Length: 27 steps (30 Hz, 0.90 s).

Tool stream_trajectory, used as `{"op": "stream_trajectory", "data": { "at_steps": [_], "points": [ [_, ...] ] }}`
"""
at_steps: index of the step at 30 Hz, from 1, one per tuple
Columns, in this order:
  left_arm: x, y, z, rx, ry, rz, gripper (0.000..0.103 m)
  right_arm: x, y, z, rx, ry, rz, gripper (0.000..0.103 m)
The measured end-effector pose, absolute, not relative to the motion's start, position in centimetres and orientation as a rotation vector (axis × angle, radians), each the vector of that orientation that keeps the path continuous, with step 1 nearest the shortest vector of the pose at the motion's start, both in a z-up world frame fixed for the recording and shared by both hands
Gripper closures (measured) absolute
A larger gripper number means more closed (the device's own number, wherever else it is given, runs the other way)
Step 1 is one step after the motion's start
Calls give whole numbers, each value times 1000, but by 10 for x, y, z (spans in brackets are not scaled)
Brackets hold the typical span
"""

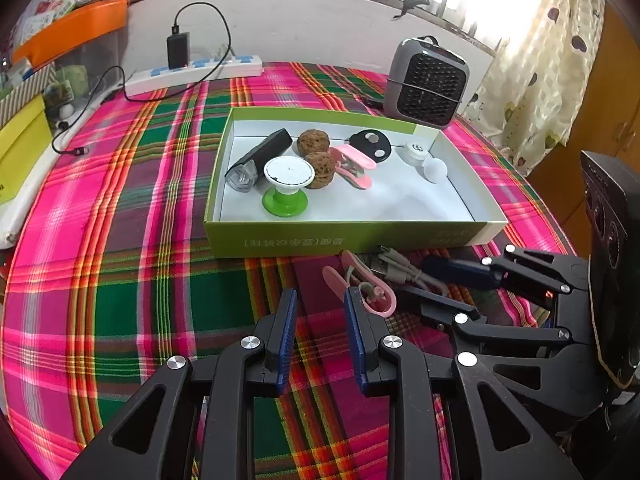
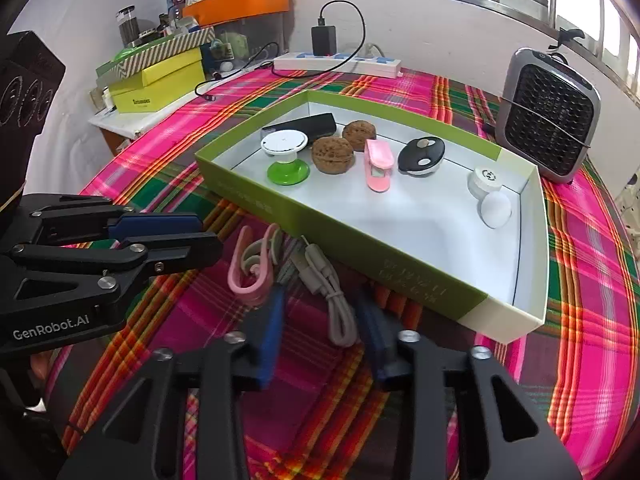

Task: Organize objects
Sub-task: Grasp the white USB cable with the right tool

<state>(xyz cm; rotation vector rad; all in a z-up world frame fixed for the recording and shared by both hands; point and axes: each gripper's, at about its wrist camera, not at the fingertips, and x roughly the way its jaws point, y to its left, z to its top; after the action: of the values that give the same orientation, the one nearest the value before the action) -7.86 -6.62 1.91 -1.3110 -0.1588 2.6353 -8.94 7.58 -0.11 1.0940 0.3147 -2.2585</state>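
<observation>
The grey cable [image 2: 334, 300] lies on the cloth between the open right gripper [image 2: 320, 340] fingers, its length running toward twelve o'clock, seemingly nearer than the open left gripper [image 1: 320, 332].

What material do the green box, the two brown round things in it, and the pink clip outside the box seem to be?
Green box: likely cardboard, matte, with thin folded walls and a white lining. Brown round things: they look like walnuts, with a wrinkled, dull shell. Pink clip on the cloth: probably smooth plastic with a slight sheen, though rubber is possible.
</observation>
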Motion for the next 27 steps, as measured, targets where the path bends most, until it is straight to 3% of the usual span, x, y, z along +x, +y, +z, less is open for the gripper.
{"op": "stream_trajectory", "data": {
  "at_steps": [3,6,27],
  "points": [
    [-77,-67,20,-1306,-179,2627,80,-85,74,-2,1097,315,-2253,83],
    [-76,-67,23,-1291,-211,2613,74,-81,72,-2,1099,321,-2258,87],
    [-85,-48,22,-1356,-194,2638,65,-72,90,-1,1138,255,-2349,88]
  ]
}}
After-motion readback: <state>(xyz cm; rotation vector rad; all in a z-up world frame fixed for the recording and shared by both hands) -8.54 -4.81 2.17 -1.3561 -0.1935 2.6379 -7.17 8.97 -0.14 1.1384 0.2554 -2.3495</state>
